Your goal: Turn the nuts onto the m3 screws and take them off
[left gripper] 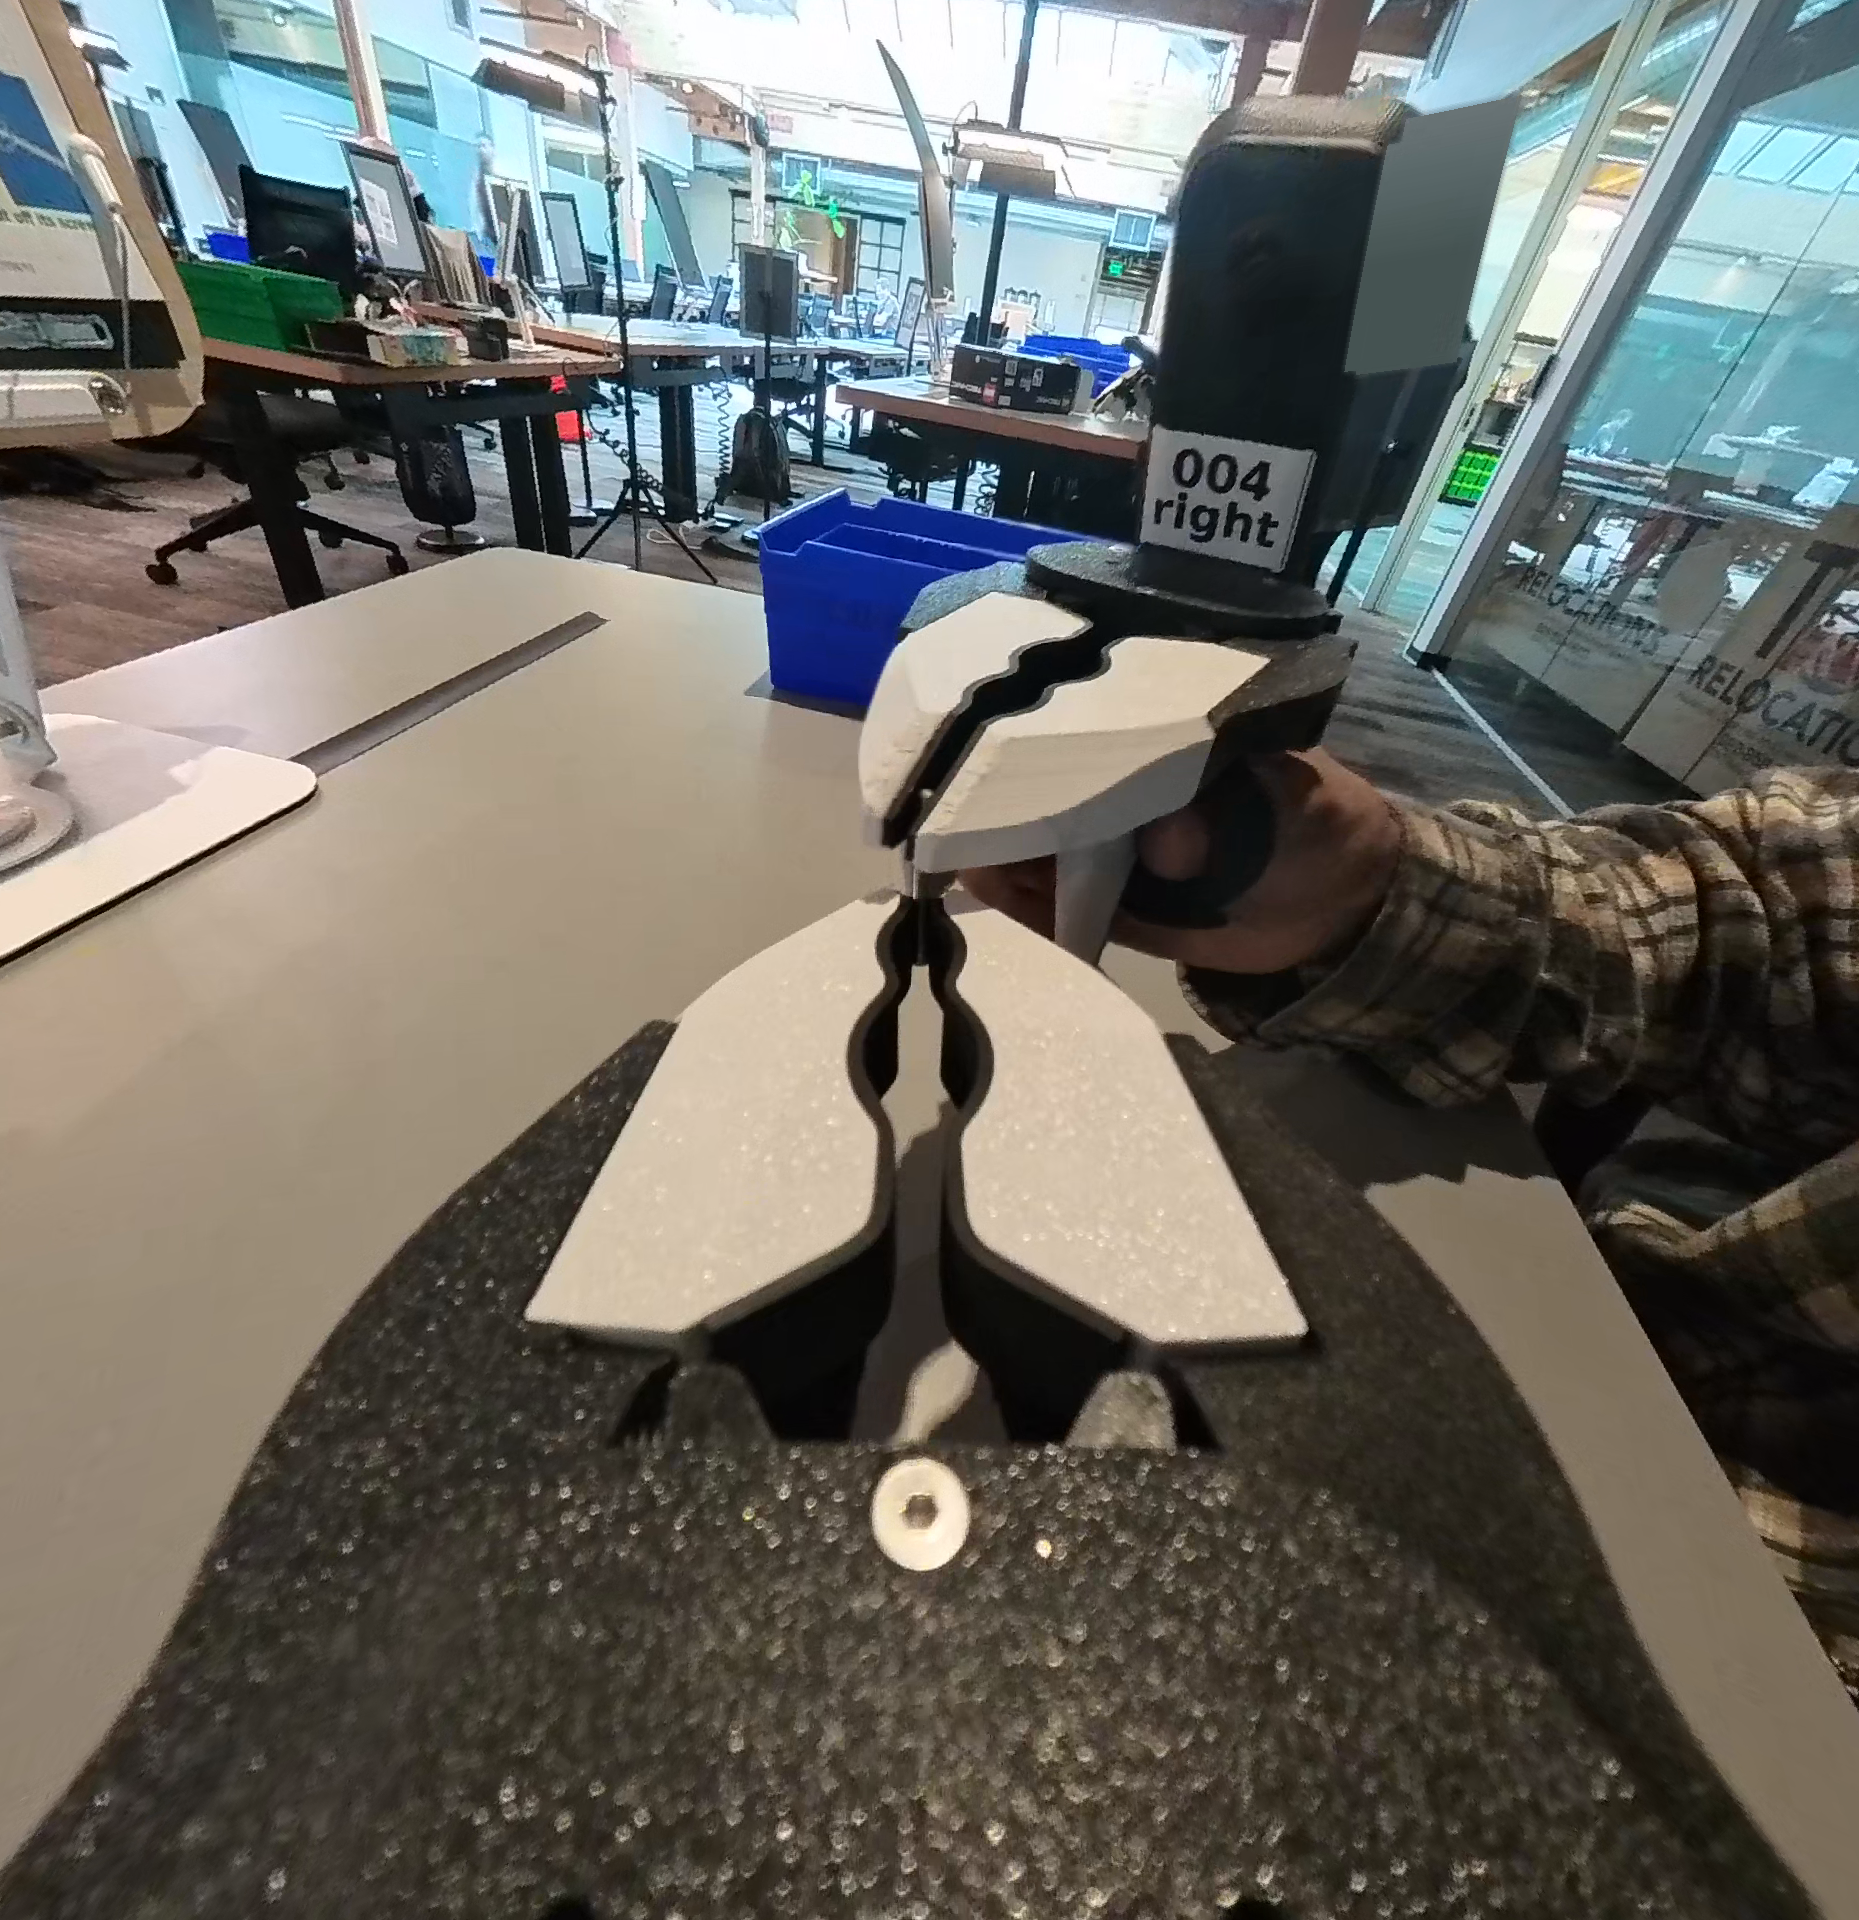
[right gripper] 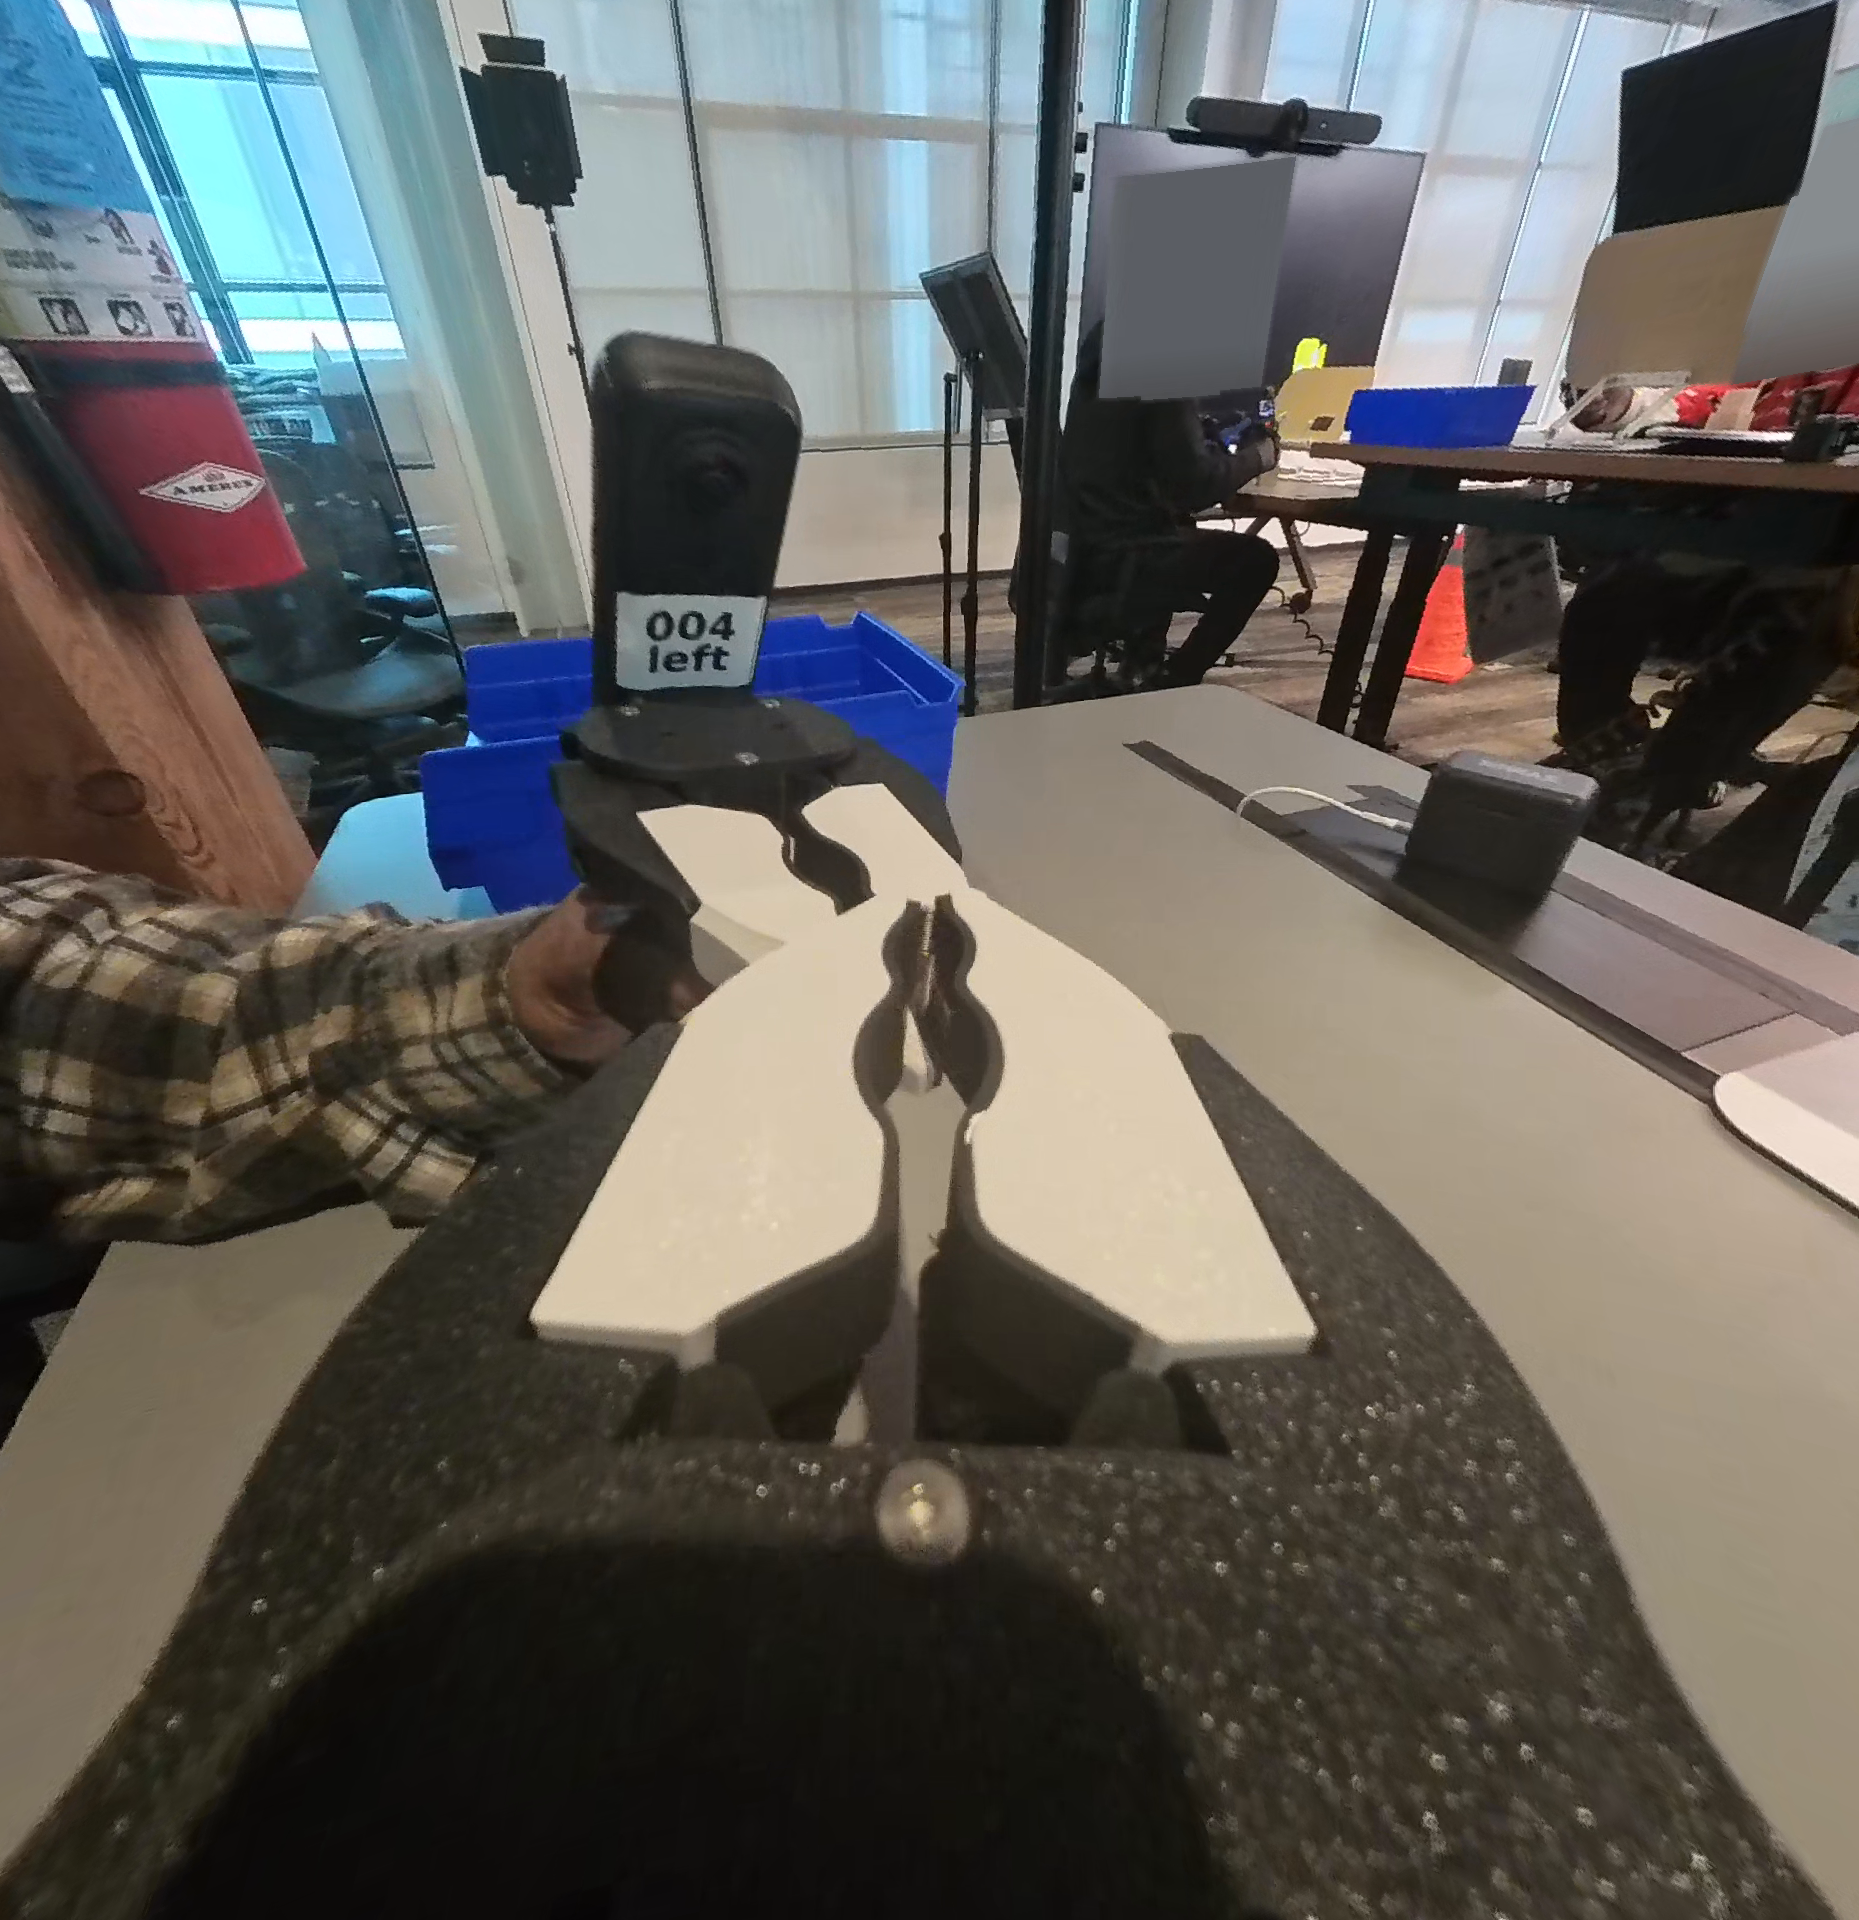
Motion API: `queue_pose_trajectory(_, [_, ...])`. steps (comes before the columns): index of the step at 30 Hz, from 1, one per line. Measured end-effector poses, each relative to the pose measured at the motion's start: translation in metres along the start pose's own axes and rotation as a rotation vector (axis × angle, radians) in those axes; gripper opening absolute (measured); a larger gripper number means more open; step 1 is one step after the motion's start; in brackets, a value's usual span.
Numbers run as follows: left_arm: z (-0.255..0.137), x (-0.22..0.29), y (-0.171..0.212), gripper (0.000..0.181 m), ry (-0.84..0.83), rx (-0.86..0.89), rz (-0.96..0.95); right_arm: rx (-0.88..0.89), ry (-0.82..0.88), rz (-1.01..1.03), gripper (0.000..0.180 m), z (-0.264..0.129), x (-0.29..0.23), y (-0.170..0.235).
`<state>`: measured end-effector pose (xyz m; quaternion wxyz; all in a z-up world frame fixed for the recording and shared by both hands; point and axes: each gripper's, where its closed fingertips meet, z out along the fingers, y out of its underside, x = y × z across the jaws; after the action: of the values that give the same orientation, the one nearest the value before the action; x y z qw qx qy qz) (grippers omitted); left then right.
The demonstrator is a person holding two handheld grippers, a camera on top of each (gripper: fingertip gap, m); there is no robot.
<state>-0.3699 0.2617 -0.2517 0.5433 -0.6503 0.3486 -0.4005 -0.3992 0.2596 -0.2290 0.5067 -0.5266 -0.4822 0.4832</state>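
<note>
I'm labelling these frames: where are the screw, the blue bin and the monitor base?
screw [right gripper: 920,971]: right wrist view, on its threaded shaft between the closed fingers.
blue bin [left gripper: 816,613]: left wrist view, on its front wall.
monitor base [left gripper: 166,795]: left wrist view, on its flat white plate.

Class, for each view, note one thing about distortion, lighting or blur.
Left wrist view: wide-angle bending curves the table edge; bright overexposed ceiling. Right wrist view: windows blown out, the screw in the right hand-held gripper small and soft.
</note>
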Motion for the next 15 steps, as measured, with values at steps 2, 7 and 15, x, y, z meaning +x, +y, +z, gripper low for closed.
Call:
queue_pose_trajectory(2, [0.001,0.002,-0.001,0.002,0.017,0.011,-0.005,0.008,-0.007,0.016,0.002,-0.002,-0.001,-0.002])
queue_pose_trajectory(7, [0.005,0.009,-0.005,0.016,0.069,0.041,-0.021,0.017,0.003,0.096,0.002,-0.012,0.002,-0.004])
queue_pose_trajectory(15, [0.017,0.023,-0.004,0.053,0.088,0.024,0.024,0.008,0.028,0.157,0.002,-0.028,0.006,-0.005])
